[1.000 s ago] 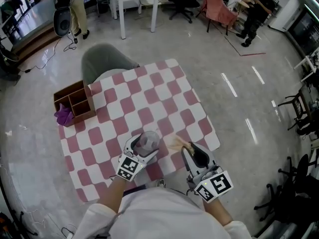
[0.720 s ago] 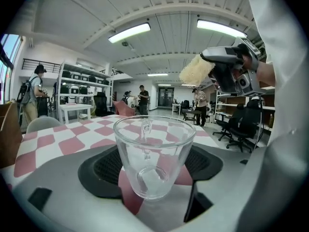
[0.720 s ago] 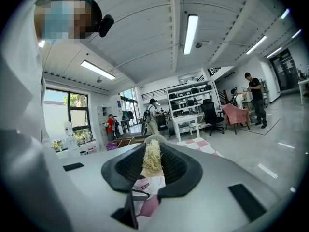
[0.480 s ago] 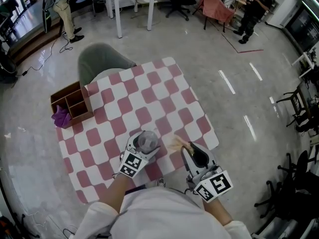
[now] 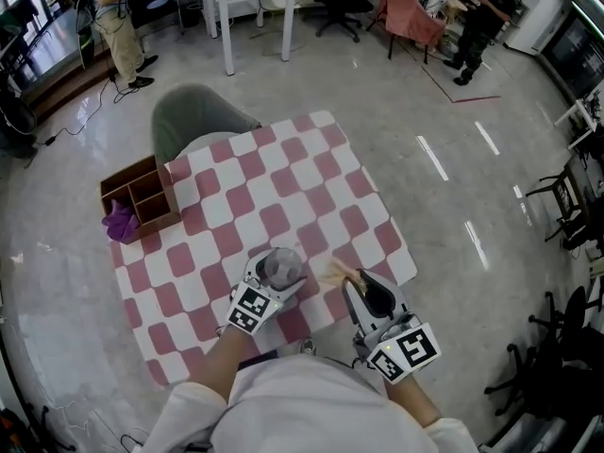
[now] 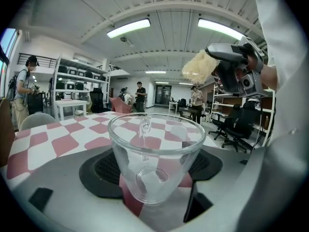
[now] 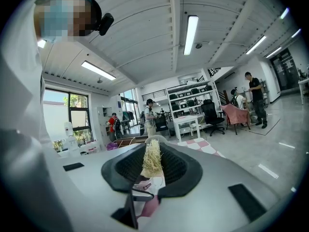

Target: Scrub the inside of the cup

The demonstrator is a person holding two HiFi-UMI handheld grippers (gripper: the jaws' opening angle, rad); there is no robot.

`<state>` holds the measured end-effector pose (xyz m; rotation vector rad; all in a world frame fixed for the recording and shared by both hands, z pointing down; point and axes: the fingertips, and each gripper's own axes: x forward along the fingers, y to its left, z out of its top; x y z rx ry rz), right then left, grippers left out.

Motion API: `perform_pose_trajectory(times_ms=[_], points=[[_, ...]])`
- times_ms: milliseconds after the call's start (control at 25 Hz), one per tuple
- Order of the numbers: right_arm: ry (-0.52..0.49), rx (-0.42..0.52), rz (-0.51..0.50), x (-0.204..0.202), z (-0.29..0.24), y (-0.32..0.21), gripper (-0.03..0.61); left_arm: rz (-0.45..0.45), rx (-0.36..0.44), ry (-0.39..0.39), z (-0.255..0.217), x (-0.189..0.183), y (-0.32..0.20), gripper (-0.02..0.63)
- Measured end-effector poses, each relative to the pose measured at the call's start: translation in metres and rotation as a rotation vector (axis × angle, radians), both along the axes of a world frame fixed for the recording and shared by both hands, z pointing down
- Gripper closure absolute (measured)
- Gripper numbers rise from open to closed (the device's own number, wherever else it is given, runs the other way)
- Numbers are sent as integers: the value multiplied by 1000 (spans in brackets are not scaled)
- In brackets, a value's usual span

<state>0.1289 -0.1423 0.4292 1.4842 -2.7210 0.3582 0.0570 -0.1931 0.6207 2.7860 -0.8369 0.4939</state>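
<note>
- At the 6 o'clock edge of the desk (image 5: 316,168), the left gripper (image 5: 274,277) has its jaws closed on a clear glass cup (image 5: 281,267).
- The cup sits upright between the jaws with its mouth up. Its handle is on the side away from the left gripper's camera.
- Just at 3 o'clock from the cup is the right gripper (image 5: 363,286). Its jaws are squeezed tight on a pale, stringy scrubber (image 5: 337,274).
- The scrubber pokes out past the jaw tips toward 10 o'clock. It is near the cup but outside it, and the two are apart.
- A pink and white checked cloth (image 5: 283,192) covers the desk.
- At the desk's 9 o'clock edge stands a brown wooden box (image 5: 142,194) with little compartments.
- A purple cloth (image 5: 120,221) is bunched at the box's 7 o'clock corner. I cannot tell if it is inside a compartment or beside the box.
- A green chair (image 5: 193,116) is tucked in at the desk's 11 o'clock side.
</note>
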Motion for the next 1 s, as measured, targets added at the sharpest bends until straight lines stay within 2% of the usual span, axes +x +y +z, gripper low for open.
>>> perform_pose_trajectory(times_ms=[240,400,600,760,880,1000], points=[[2,12,-1,-3,-4,3,477,28,-1,0,0,0,4,242],[-2,20,-16,-8,-7,6,477,35,-9,-43,-4,-3,11,242],[-23,28,-61,-23,-10,6,477,3,6,-47,-29,-18,16,242],[-44,45,-125,-42,-17,4,477,-4,17,-20,-55,-32,23,242],[-49,73,-193,-61,-26,3,477,-25,47,-75,-70,-45,28,242],[-41,107,-272,-81,-34,4,477,-48,85,-177,-83,-57,33,242]])
